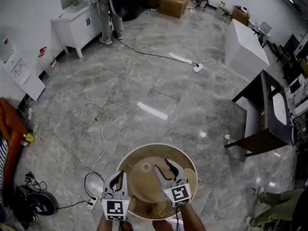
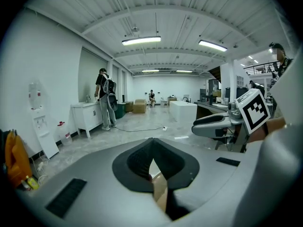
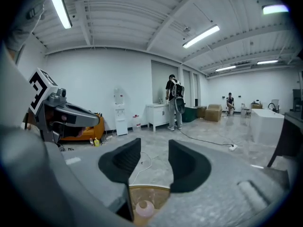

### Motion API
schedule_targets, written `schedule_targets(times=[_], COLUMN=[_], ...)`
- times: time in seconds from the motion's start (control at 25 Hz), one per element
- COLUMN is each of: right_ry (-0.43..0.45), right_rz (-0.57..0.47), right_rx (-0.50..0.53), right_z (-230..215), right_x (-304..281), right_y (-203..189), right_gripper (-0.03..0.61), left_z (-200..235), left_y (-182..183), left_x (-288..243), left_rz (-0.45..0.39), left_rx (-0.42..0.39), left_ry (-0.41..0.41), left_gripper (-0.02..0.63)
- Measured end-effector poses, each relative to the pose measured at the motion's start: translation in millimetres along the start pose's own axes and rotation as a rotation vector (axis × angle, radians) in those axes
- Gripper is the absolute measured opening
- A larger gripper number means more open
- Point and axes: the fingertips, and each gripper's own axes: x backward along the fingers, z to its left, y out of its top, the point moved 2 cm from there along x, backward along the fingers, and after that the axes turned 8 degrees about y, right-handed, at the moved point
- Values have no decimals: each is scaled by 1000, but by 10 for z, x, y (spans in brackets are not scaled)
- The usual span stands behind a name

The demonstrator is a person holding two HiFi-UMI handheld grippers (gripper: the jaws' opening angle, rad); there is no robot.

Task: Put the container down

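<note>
The container (image 1: 139,153) is a round tan bowl holding a lid with a pale knob (image 1: 146,167), low in the head view. I cannot tell what it rests on. My left gripper (image 1: 119,175) hangs over its left rim. In the left gripper view that gripper (image 2: 152,142) has its pads meeting at the tips, with only tan showing in the slit below. My right gripper (image 1: 160,164) is above the lid. In its own view the right gripper (image 3: 154,144) stands open, floor showing between the pads and the container (image 3: 142,195) below them.
Cables (image 1: 91,129) and a power strip (image 1: 92,203) lie on the grey tiled floor at left. A dark table (image 1: 262,114) and a white counter (image 1: 245,44) stand at right. A white cabinet (image 1: 79,23) with a person (image 1: 108,8) beside it stands far left.
</note>
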Motion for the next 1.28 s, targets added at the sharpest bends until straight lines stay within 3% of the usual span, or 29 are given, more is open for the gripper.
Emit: schedule_targets(times=[0.32,0.48,0.72,0.88,1.28], right_ry=[-156,-241,-374,-474,-641], right_rz=[-70,-101,-126,-137,-137], right_rx=[-11,-20,-28,-45,-75], right_z=[39,132,339,529,1323], right_x=[910,1438,2192,2617,3151], right_y=[848,1141,1300,1374,1267], right_gripper=[131,93,67,14,0], left_z=[-312,-524,-883,-1047,-1118], left_y=[909,1167,1359,1460,1286], left_x=[518,825,1232,1457,1964], left_rz=[-91,-113,-150,-175,-202], left_rx=[-52,-68,-79,-103,-137], left_ry=[-82,-132,-233,-308,-470], left_gripper=[17,17,17,17,17])
